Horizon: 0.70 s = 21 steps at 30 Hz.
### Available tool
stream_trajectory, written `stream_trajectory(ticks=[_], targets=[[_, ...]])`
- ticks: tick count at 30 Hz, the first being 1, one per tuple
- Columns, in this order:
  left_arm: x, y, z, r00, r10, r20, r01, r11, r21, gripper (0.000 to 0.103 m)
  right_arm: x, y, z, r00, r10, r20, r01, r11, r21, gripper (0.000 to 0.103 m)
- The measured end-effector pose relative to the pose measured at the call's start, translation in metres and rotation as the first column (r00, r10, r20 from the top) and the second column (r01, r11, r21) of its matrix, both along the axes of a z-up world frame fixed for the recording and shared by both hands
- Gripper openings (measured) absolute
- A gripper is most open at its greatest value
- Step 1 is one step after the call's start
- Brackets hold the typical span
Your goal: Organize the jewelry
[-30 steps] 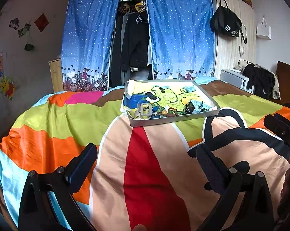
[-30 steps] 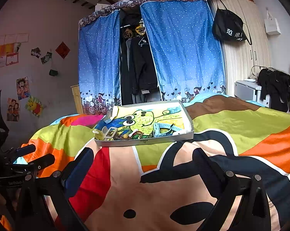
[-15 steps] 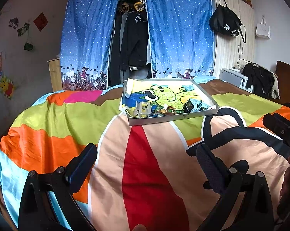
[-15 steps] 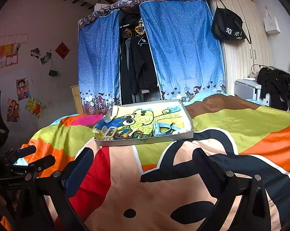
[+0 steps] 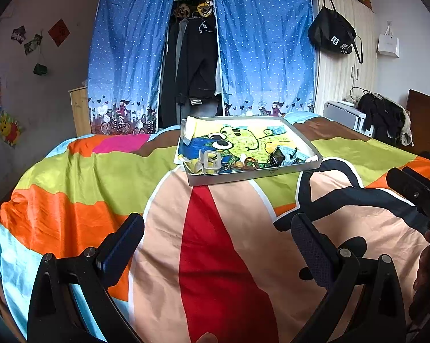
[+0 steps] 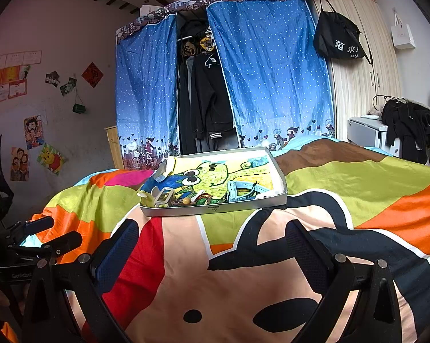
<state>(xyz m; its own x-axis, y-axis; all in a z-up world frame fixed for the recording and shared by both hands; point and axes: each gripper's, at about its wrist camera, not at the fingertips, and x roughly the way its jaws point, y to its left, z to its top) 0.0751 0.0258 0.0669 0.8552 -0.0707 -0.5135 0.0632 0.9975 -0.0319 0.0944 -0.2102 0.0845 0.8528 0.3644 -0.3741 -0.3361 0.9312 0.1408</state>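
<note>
A bed (image 5: 72, 188) is covered by a bright patchwork-coloured quilt. Behind it, dark clothes are framed by blue dotted curtains (image 6: 272, 71). Posters (image 6: 33, 131) are stuck on the left wall, and a black bag (image 5: 332, 38) is hung on the pale wardrobe (image 6: 357, 80).

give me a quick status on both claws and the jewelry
Left claw open, empty. Right claw open, empty. Jewelry piled in tray on bed, untouched. Path clear.

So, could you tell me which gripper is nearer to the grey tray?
Hard to call. The left gripper and right gripper both hang open, well short of the tray.
</note>
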Motion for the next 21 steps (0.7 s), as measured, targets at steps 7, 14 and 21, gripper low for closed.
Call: stream_trajectory(ticks=[7,14,21], targets=[[-0.0009,0.0018,0.0013,1.0,0.026,-0.001,-0.026,0.999,-0.024,0.101,-0.0001,-0.0002,0.0007,1.0,0.0,0.0,0.0,1.0,0.0,0.103],[-0.0003,0.0017,0.0025,1.0,0.023,-0.002,-0.023,1.0,-0.016,0.101,0.0,-0.0004,0.0008,1.0,0.001,0.0,-0.001,1.0,0.0,0.103],[-0.0005,0.0011,0.0007,1.0,0.007,-0.011,-0.007,1.0,-0.017,0.101,-0.0007,0.0,-0.0025,1.0,0.001,-0.005,-0.001,1.0,-0.003,0.103]])
